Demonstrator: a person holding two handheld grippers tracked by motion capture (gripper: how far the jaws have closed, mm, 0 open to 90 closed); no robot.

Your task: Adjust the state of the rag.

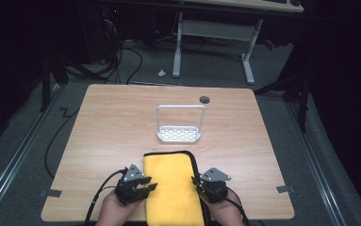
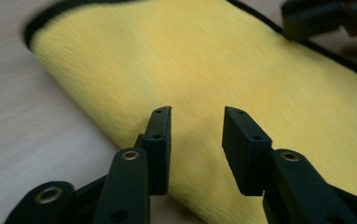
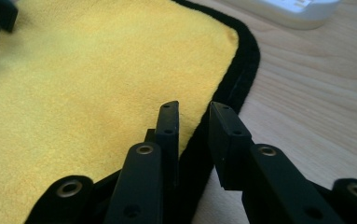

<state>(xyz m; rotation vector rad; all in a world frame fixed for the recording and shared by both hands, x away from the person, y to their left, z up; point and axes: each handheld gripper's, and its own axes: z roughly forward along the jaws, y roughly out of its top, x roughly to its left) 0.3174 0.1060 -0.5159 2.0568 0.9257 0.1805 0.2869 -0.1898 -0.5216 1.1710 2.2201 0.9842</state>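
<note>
A folded yellow cloth with a black hem lies at the table's near edge, between my two grippers. My left gripper sits at the cloth's left side, pointing in over it. Its jaws stand open above the yellow pile, nothing between them. My right gripper is at the cloth's right side. In the right gripper view its jaws have a narrow gap and hover over the black hem without pinching it. Hands hold both grippers from the bottom of the high view.
A white perforated tray with a tall wire handle stands behind the cloth at the middle of the wooden table. A dark round grommet sits near the far edge. Beyond the table are cables and a desk frame.
</note>
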